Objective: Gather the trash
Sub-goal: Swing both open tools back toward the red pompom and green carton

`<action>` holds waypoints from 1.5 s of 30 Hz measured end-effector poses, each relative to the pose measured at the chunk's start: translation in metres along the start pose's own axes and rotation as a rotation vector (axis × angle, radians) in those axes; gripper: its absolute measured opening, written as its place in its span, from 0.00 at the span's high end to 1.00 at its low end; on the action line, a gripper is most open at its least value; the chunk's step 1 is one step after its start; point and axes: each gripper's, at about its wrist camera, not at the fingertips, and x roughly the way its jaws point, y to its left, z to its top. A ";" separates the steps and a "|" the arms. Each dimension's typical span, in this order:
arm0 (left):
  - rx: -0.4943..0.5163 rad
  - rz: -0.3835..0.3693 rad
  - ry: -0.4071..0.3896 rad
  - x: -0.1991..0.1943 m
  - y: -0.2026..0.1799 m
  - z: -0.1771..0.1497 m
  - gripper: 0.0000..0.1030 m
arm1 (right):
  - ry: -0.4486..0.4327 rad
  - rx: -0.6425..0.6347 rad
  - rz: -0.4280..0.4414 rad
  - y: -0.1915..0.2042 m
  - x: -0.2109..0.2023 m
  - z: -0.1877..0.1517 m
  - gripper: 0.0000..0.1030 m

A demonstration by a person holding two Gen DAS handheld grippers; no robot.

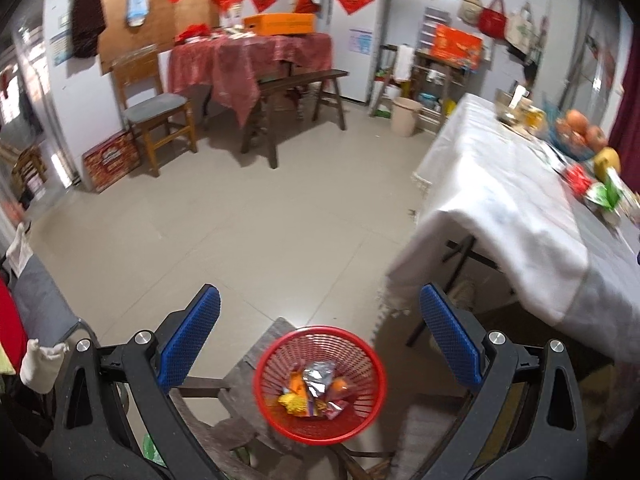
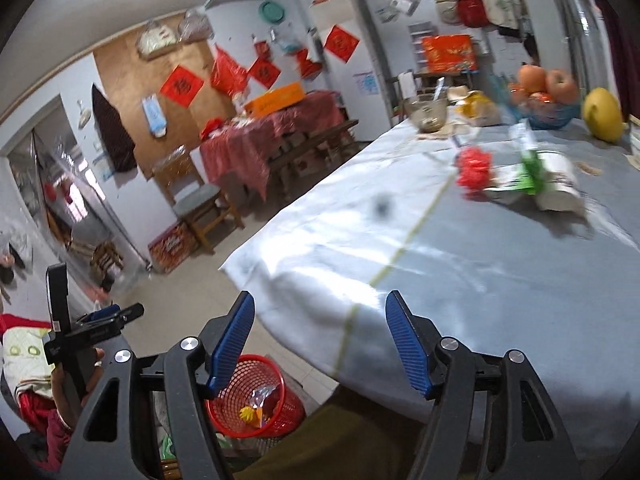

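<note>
One red mesh basket (image 1: pixel 320 384), two empty grippers.
Round plastic basket holds crumpled wrappers; left gripper (image 1: pixel 320 328) and right gripper (image 2: pixel 320 340) gape wide.

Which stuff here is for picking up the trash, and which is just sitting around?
For the job: red basket with wrappers already in it; crumpled white and green packaging on the table; red crumpled scrap; both open tongs, left tongs and right tongs.

Just lying about: fruit bowl; yellow fruit; metal bowl; wooden chair.
</note>
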 end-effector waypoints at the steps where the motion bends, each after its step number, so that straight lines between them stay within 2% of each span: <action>1: 0.014 -0.005 -0.001 -0.002 -0.008 0.000 0.07 | -0.011 0.007 -0.001 -0.007 -0.006 -0.001 0.34; 4: 0.058 -0.015 -0.017 -0.012 -0.037 -0.001 0.07 | -0.042 0.029 -0.004 -0.022 -0.021 -0.003 0.33; 11: 0.080 -0.076 -0.014 -0.023 -0.080 -0.003 0.07 | -0.105 0.096 0.009 -0.050 -0.054 -0.002 0.32; 20: 0.152 -0.152 -0.030 -0.040 -0.126 -0.005 0.07 | -0.178 0.078 -0.027 -0.045 -0.080 0.005 0.27; 28: 0.193 -0.189 -0.049 -0.054 -0.151 -0.005 0.07 | -0.238 0.016 -0.120 -0.035 -0.098 0.005 0.20; 35: 0.227 -0.218 -0.044 -0.047 -0.177 0.000 0.07 | -0.251 -0.016 -0.213 -0.045 -0.099 0.003 0.20; 45: 0.240 -0.286 0.011 -0.011 -0.218 0.019 0.07 | -0.223 0.039 -0.282 -0.086 -0.084 0.009 0.19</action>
